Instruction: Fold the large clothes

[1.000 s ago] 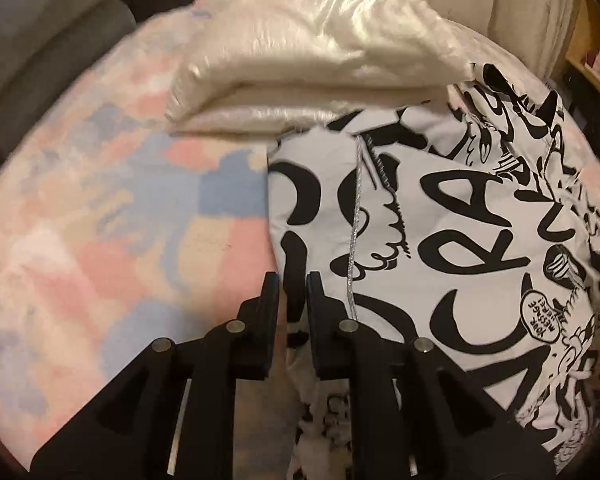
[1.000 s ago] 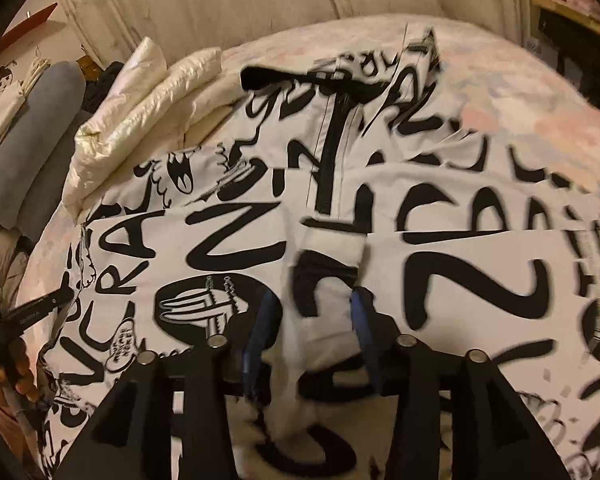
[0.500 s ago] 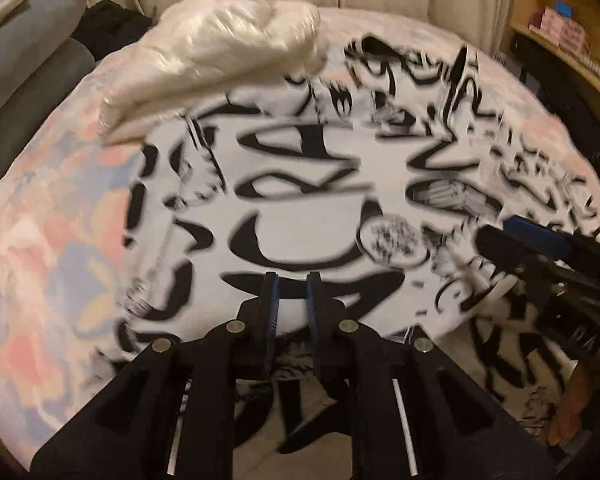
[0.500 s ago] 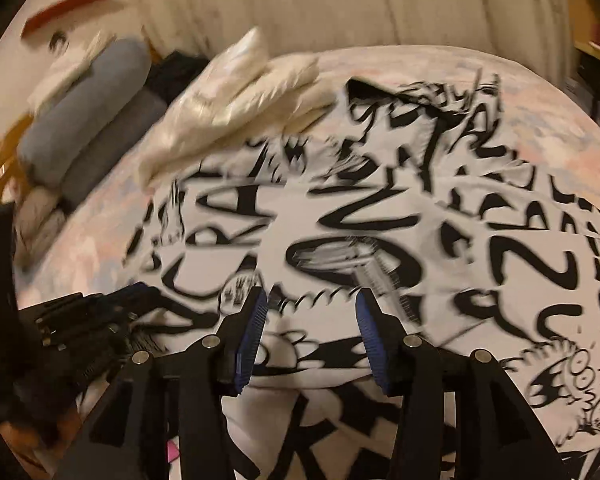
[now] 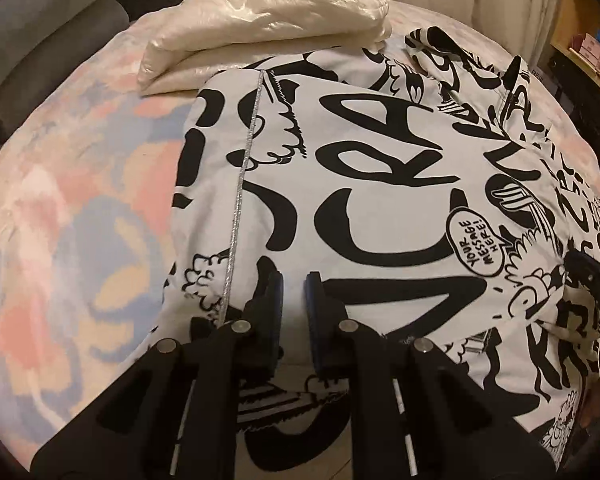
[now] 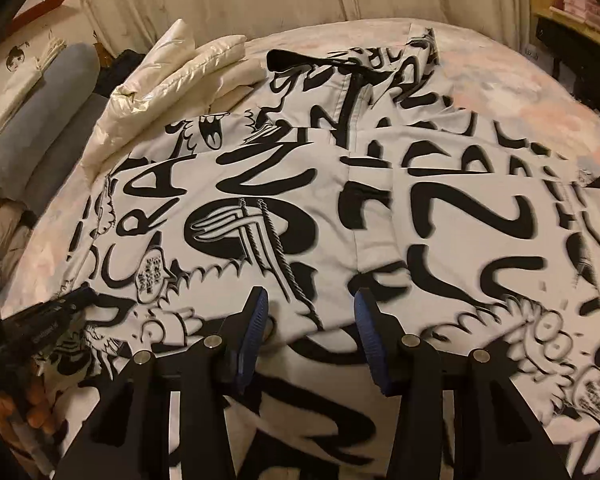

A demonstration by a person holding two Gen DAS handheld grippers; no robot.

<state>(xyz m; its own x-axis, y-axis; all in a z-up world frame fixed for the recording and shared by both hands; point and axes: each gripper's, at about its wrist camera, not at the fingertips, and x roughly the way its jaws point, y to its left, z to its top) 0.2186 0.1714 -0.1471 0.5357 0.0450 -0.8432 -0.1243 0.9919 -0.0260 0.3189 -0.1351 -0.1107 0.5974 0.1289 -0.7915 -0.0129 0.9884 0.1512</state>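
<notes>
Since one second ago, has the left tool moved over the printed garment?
Yes. The left tool was at the garment's edge beside the pastel blanket; now it sits further onto the print.

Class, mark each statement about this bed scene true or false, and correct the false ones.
1. The printed garment is black and white. True.
2. A cream padded jacket lies folded at the garment's far edge. True.
3. The bed cover is plain green. False: it has pastel pink, blue and yellow patches.
4. The right gripper has its jaws fully shut. False: they stand apart.
5. Grey cushions lie beside the bed. True.
</notes>
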